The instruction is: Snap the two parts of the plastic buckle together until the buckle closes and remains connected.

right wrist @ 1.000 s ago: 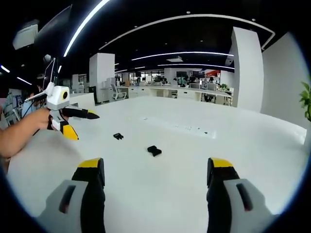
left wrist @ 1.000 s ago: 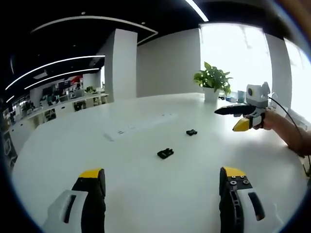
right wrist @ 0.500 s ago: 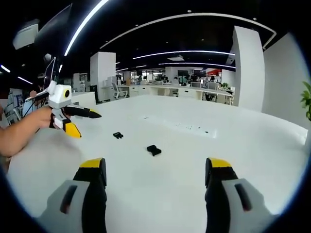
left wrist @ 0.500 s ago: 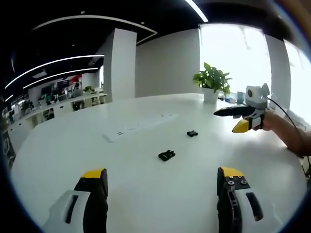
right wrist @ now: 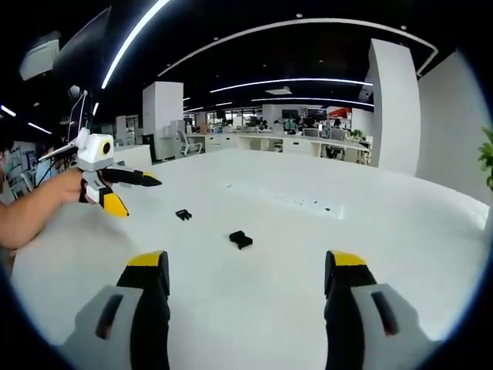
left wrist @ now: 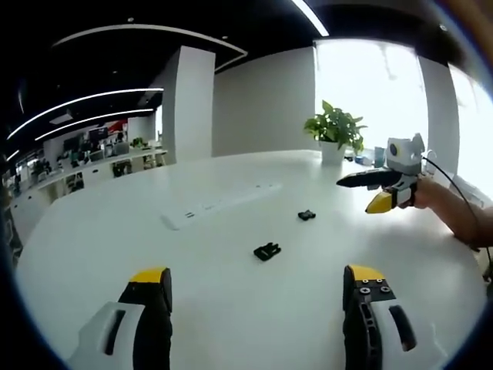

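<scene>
Now, left gripper view: the left gripper (left wrist: 256, 308) hangs wide open and empty, the larger black plastic buckle half (left wrist: 266, 251) near on the white table (left wrist: 115, 231), the smaller black buckle piece (left wrist: 306, 215) farther right. Right gripper view: the right gripper (right wrist: 243, 297) is spread wide, holding nothing, so come down squarely over each half before closing.

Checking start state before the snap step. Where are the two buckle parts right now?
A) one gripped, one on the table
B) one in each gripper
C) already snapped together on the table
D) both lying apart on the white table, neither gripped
D: in the left gripper view, one buckle part and the other buckle part lie separately on the white table, with the left gripper open and empty, and the right gripper likewise.
</scene>
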